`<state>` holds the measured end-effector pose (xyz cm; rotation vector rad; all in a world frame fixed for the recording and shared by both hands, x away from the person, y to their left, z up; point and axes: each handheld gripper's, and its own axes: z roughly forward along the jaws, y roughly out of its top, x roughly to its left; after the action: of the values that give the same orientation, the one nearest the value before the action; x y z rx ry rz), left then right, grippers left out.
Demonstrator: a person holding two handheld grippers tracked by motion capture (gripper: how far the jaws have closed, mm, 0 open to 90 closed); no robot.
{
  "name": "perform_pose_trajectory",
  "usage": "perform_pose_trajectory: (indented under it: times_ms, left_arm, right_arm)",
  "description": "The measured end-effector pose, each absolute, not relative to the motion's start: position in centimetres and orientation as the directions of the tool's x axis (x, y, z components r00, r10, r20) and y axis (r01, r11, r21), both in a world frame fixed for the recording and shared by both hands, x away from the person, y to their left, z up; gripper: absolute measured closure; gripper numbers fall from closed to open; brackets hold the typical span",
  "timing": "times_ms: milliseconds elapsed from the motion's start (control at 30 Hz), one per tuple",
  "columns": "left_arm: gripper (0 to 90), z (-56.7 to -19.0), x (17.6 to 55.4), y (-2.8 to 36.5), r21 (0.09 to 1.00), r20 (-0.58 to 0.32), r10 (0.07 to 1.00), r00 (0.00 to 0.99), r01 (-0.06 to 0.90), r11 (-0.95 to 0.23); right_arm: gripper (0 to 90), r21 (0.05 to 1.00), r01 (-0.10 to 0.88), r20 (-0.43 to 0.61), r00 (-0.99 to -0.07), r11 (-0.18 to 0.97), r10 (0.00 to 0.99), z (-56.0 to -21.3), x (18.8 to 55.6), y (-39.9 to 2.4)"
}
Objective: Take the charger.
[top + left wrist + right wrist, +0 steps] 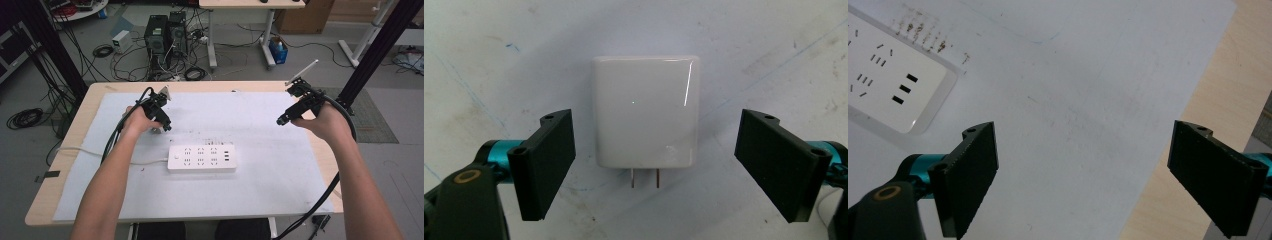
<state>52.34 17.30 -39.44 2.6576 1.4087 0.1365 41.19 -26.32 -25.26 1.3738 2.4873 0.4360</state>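
Left claw (654, 170) astride charger (645, 112), seemingly untouched

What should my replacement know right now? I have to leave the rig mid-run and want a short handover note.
Left gripper: open, jaws either side of the white charger without touching it. The charger lies flat on the white mat, prongs pointing toward the gripper.
Right gripper: open, empty, held above the mat near the table's right edge.
Power strip: mid-table, sockets free.
Done: left gripper lined up on the charger.
Left: probably close on the charger, lift it and plug it into the strip.
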Motion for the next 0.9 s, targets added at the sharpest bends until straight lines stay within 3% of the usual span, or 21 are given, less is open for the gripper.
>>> perform_pose_trajectory:
  times_ms: [367, 667, 900]
  left_arm:
    - [26.1, -40.6, 52.8, 17.5, 0.138, 0.028, 0.842, 0.539, 0.832, -0.538]
    - [42.2, -40.8, 52.8, 17.6, 0.146, 0.021, 0.839, 0.543, 0.829, -0.540]
    - [42.5, -40.6, 52.7, 17.5, 0.143, 0.028, 0.836, 0.548, 0.826, -0.546]
  right_arm:
    - [12.2, 0.378, 0.776, -0.083, -0.514, 0.504, 0.854, -25.6, 41.3, -26.4]
    - [12.2, 0.377, 0.774, -0.086, -0.518, 0.509, 0.851, -25.8, 41.3, -26.5]
    - [12.2, 0.371, 0.777, -0.086, -0.516, 0.508, 0.852, -26.1, 41.3, -26.4]
